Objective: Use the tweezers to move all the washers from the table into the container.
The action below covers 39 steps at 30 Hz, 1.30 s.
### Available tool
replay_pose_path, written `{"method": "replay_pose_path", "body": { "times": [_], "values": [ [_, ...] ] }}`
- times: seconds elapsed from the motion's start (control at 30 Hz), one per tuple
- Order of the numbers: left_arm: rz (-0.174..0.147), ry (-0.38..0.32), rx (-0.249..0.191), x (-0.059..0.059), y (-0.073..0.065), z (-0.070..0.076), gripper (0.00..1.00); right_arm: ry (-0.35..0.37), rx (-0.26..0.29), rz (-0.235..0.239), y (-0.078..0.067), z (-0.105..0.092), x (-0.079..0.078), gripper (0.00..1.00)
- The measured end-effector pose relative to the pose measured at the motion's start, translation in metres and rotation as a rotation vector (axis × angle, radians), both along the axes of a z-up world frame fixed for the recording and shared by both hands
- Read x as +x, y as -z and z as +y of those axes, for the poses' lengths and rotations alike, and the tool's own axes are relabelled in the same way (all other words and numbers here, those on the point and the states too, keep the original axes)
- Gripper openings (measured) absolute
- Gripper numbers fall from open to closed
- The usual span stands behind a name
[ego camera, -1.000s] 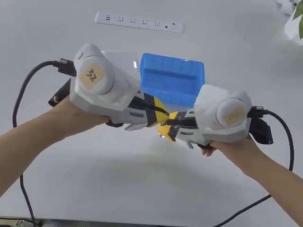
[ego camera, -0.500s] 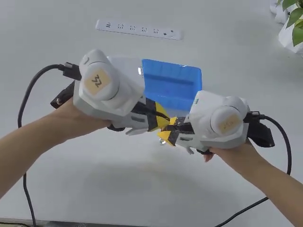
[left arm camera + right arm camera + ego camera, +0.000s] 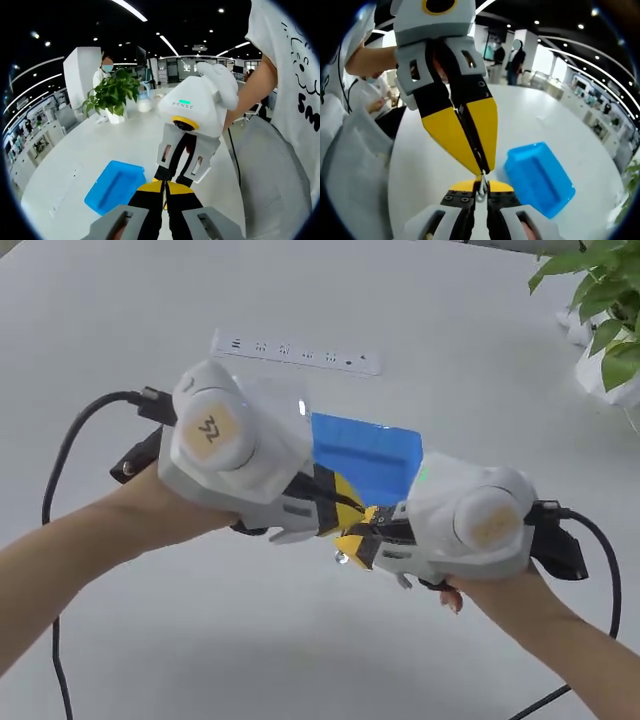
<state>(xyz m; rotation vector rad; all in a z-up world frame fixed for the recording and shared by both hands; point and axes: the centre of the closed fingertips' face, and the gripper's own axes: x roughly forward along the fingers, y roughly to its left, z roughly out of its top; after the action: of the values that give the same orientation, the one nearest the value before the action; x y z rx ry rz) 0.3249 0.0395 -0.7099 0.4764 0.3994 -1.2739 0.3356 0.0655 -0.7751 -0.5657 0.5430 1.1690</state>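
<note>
White counter [image 3: 250,640] w/ 1 blue container [image 3: 365,455], 1 power strip [image 3: 295,353], 1 plant [image 3: 600,300]. 2 grippers tip to tip near container: left gripper [image 3: 482,169] fingers pressed together; right gripper [image 3: 481,190] fingers pinch 1 small metal piece [image 3: 483,182], washer or tweezers unclear.

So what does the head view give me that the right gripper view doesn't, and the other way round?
Head view: the power strip beyond the work, a potted plant at far right, and the trailing cables. Right gripper view: a close look at a thin metal piece pinched in the shut right hand-held gripper, just under the closed yellow tips of the left hand-held gripper, plus people in the background. Shared: both grippers tip to tip above the table, the blue container beside them.
</note>
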Motion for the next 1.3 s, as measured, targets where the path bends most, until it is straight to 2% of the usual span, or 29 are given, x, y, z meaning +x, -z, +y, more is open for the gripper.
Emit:
{"method": "replay_pose_path", "body": {
  "times": [0.13,0.3,0.53,0.73,1.0,1.17,1.3],
  "values": [
    [-0.033,0.003,0.002,0.006,-0.010,-0.002,0.00,0.012,0.008,-0.018,-0.009,0.000,0.008,0.03],
    [-0.058,-0.005,0.000,0.015,-0.018,-0.004,0.00,0.032,0.015,-0.043,-0.018,0.000,0.020,0.03],
    [-0.090,-0.038,-0.030,0.030,-0.031,-0.006,0.00,0.061,0.022,-0.080,-0.031,-0.003,0.037,0.03],
    [-0.137,-0.069,-0.019,0.045,-0.036,-0.008,0.00,0.093,0.035,-0.097,-0.036,-0.002,0.055,0.03],
    [-0.128,-0.120,-0.042,0.063,-0.035,-0.004,0.00,0.110,0.039,-0.111,-0.038,0.000,0.068,0.03],
    [-0.152,-0.122,-0.015,0.074,-0.030,-0.004,0.00,0.120,0.034,-0.118,-0.034,0.001,0.081,0.03],
    [-0.147,-0.124,0.003,0.082,-0.024,-0.005,0.00,0.129,0.027,-0.113,-0.028,0.001,0.091,0.03]
  ]
}}
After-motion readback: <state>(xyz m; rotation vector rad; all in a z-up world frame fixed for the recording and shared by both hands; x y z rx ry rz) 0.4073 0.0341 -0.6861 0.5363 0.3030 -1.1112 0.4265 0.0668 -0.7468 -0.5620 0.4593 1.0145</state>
